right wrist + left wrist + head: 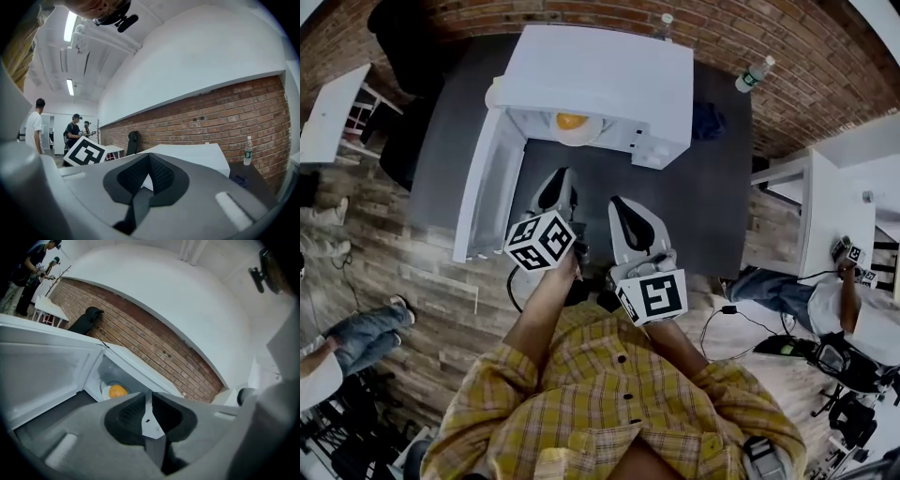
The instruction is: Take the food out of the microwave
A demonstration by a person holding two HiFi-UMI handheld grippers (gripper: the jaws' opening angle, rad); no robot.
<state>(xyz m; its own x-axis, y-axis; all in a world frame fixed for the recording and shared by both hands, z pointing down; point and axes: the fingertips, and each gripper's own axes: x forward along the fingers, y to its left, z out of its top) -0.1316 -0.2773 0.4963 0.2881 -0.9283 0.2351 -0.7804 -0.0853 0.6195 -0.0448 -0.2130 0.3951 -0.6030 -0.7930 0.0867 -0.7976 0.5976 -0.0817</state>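
Orange food rests on a white plate inside the open microwave; only the head and left gripper views show it. Left gripper: jaws slightly parted, empty. Right gripper: clenched, empty, with a water bottle beyond.

Head view looks steeply down on the microwave; both gripper views face it, seemingly from near.

One microwave stood on one dark table, holding one plate with one orange food item. Bottles numbered two: a water bottle at the table's far edge and a second water bottle at its far right corner.
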